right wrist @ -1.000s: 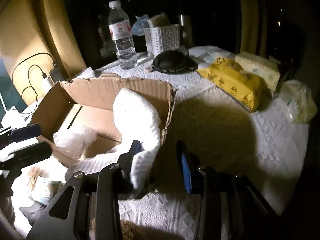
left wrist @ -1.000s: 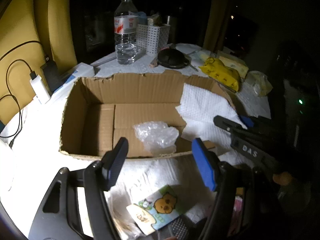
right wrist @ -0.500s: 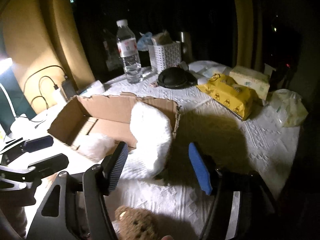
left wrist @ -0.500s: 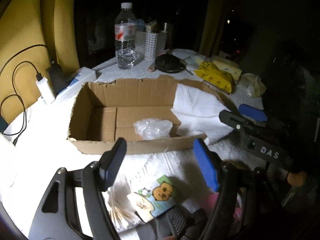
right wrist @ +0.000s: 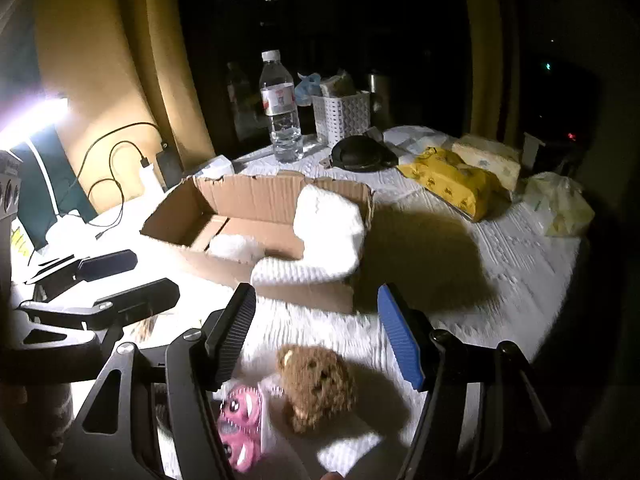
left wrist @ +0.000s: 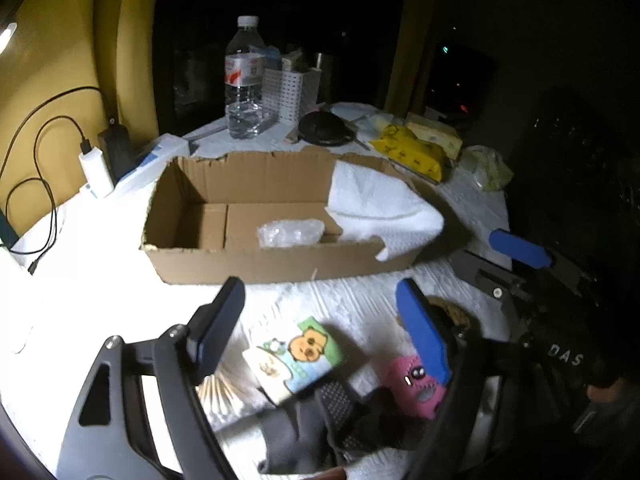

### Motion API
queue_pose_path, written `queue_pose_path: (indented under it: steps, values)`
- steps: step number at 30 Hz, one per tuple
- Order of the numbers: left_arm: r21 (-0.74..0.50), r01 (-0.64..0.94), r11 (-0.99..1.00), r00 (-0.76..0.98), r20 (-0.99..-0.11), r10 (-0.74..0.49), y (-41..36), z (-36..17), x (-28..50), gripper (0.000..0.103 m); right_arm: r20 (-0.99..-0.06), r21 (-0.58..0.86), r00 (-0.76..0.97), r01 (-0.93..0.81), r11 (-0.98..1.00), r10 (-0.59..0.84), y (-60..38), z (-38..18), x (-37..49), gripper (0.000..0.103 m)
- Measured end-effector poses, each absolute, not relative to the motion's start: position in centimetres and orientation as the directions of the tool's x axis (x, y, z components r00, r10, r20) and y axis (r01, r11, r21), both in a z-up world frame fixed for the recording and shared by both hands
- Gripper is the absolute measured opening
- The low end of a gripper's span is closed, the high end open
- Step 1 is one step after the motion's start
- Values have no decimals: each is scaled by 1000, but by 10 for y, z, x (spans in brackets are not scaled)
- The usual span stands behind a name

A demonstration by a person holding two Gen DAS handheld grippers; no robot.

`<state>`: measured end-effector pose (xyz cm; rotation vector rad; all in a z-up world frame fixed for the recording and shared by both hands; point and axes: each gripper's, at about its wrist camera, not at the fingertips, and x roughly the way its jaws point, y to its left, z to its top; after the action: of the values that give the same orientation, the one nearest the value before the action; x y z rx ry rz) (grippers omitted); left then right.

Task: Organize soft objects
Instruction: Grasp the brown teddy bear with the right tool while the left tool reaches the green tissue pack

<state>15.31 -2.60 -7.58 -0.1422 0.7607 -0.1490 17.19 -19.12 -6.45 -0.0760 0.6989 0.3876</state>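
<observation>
An open cardboard box (left wrist: 256, 268) (right wrist: 248, 196) sits mid-table. A white towel (left wrist: 380, 208) (right wrist: 324, 236) drapes over its right corner, and a clear plastic bag (left wrist: 290, 232) lies inside. My left gripper (left wrist: 320, 328) is open and empty above a cartoon tissue pack (left wrist: 294, 356), near a pink plush (left wrist: 416, 384) and a dark grey cloth (left wrist: 296, 440). My right gripper (right wrist: 316, 336) is open and empty above a brown plush bear (right wrist: 316, 384) and the pink plush (right wrist: 240, 420). It also shows in the left wrist view (left wrist: 508, 256).
At the back stand a water bottle (left wrist: 244, 84), a white basket (left wrist: 288, 92), a black round case (left wrist: 324, 134), a yellow wipes pack (left wrist: 412, 156) and a plastic bag (left wrist: 486, 168). A charger and cables (left wrist: 94, 168) lie at the left edge.
My right gripper let go of the white towel, opened wide and pulled back from the box. Both grippers drew back toward the near table edge, bringing the plush toys into view.
</observation>
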Motion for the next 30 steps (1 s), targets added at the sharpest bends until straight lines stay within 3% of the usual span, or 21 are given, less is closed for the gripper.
queue_pose_path:
  steps: [15, 30]
  values:
    - [-171, 68, 983, 681, -712, -171, -22, -103, 139, 82, -674, 93, 669, -345, 934, 314, -208, -89, 162, 67]
    - [-67, 64, 996, 640, -763, -92, -30, -140, 158, 84, -731, 186, 565, -376, 908, 384, -212, -130, 186, 67]
